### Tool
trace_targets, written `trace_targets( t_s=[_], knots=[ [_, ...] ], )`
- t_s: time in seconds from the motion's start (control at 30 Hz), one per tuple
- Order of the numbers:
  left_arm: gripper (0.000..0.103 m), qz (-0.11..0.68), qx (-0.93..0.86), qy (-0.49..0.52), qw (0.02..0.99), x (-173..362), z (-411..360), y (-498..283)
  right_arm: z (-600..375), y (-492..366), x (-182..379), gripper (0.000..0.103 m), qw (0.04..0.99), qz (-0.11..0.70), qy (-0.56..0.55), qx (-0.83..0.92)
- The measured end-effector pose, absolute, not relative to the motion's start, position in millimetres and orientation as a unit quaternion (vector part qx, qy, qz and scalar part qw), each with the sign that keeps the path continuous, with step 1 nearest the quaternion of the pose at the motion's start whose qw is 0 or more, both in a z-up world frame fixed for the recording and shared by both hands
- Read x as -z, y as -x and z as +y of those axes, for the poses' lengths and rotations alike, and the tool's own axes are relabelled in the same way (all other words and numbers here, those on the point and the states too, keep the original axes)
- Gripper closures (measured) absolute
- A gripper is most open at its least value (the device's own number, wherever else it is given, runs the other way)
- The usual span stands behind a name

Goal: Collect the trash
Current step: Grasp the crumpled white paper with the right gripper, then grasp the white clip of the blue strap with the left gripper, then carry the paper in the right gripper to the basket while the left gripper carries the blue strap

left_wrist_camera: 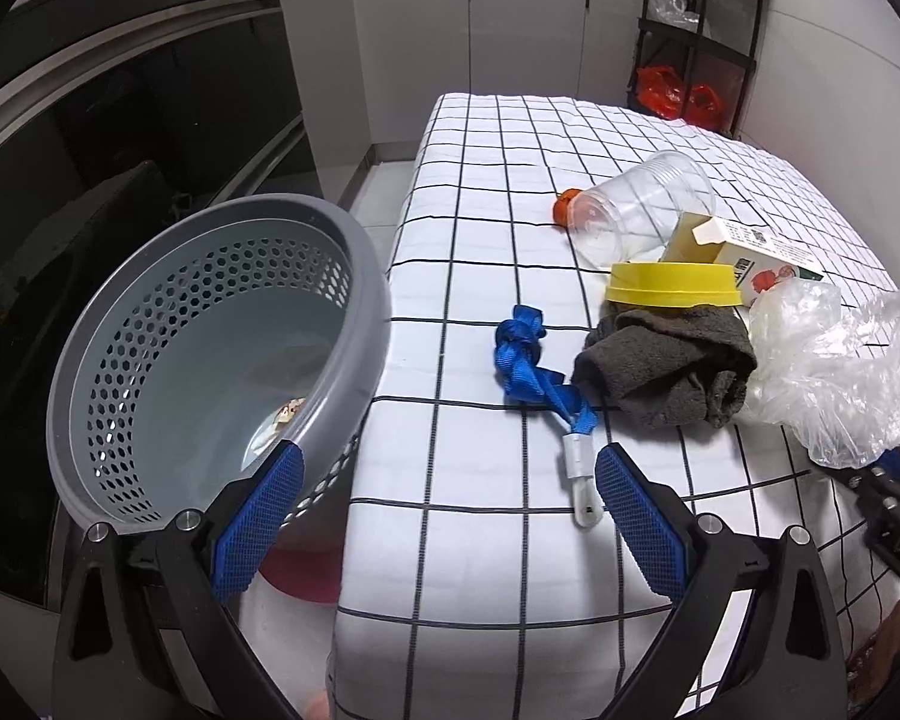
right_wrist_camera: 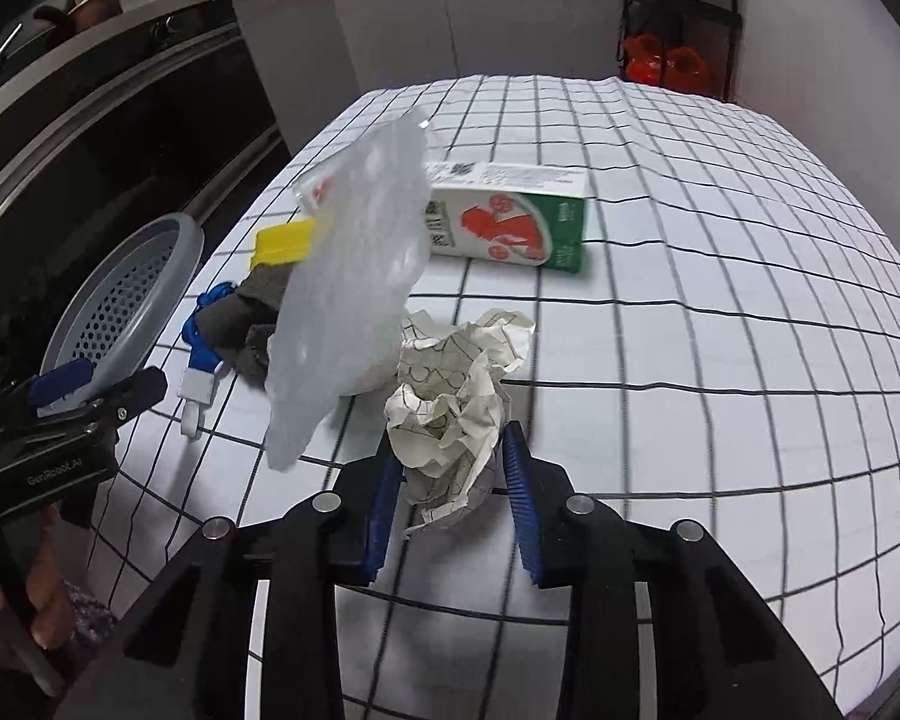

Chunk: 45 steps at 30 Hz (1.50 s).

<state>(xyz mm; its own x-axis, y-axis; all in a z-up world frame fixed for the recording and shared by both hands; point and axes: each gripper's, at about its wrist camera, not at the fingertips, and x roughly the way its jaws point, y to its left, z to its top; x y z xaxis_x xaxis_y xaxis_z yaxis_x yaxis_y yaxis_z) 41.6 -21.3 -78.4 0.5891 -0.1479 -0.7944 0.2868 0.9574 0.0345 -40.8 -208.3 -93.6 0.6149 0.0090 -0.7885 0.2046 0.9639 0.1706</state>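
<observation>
My right gripper (right_wrist_camera: pixel 453 456) is shut on a crumpled printed paper ball (right_wrist_camera: pixel 450 402), held just above the checked table (right_wrist_camera: pixel 690 330). A clear plastic bag (right_wrist_camera: pixel 348 282) hangs beside the paper; whether the jaws also pinch it is unclear. It shows in the left wrist view (left_wrist_camera: pixel 834 366) too. My left gripper (left_wrist_camera: pixel 447 480) is open; its left pad touches the rim of a grey perforated basket (left_wrist_camera: pixel 210 324) beside the table's left edge, with a scrap inside. A green-and-white carton (right_wrist_camera: pixel 510 222), a clear cup (left_wrist_camera: pixel 642 210), a yellow lid (left_wrist_camera: pixel 672 285) and an orange cap (left_wrist_camera: pixel 564 207) lie on the table.
A blue strap with a white clip (left_wrist_camera: pixel 540 372) and a dark grey cloth (left_wrist_camera: pixel 666 366) lie near the table's left edge. A dark oven front (left_wrist_camera: pixel 120 120) stands left. A black shelf with red bags (left_wrist_camera: pixel 690 60) stands behind the table.
</observation>
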Motion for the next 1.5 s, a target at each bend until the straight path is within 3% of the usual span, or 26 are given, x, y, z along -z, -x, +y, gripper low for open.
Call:
trace_targets(
  t_s=[0.63,0.83,0.97,1.0,1.5],
  knots=[
    [0.009,0.46,0.114,-0.08,0.877,97.3,-45.7,-58.8,-275.8,78.9,62.3,0.07,0.897,0.378,-0.193,0.125],
    [0.043,0.467,0.125,-0.08,0.872,99.9,-51.8,-61.2,-282.9,81.0,61.5,0.07,0.895,0.375,-0.203,0.128],
    [0.082,0.47,0.139,-0.075,0.868,97.7,-52.5,-60.2,-280.5,80.5,61.5,0.07,0.896,0.375,-0.2,0.126],
    [0.086,0.471,0.141,-0.074,0.868,97.1,-51.6,-59.8,-279.6,80.9,60.9,0.07,0.897,0.375,-0.199,0.124],
    [0.087,0.39,0.148,-0.069,0.906,38.0,-24.4,-42.3,-247.7,83.2,35.9,0.07,0.911,0.357,-0.183,0.095]
  ],
)
